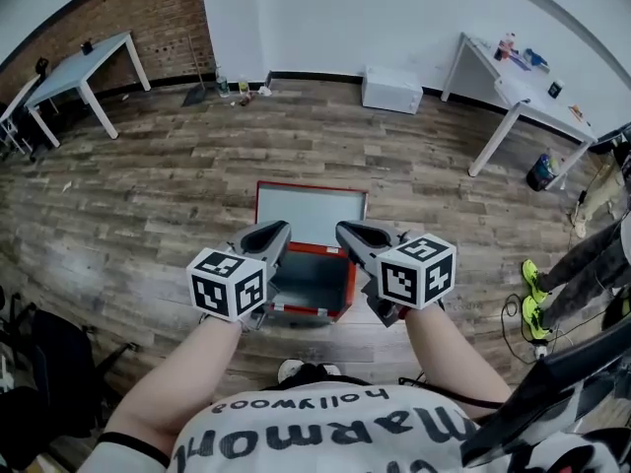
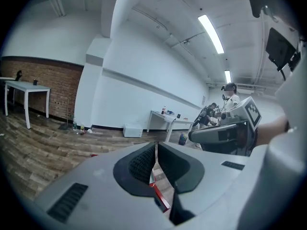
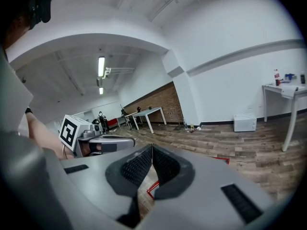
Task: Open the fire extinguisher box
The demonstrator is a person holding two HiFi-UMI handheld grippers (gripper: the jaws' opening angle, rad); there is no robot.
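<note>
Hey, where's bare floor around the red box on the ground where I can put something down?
Wide bare floor lies left of the fire extinguisher box, up to the left table. More lies beyond its open lid, toward the white case by the wall. Crowded: the right edge, with green shoes and cables.
</note>
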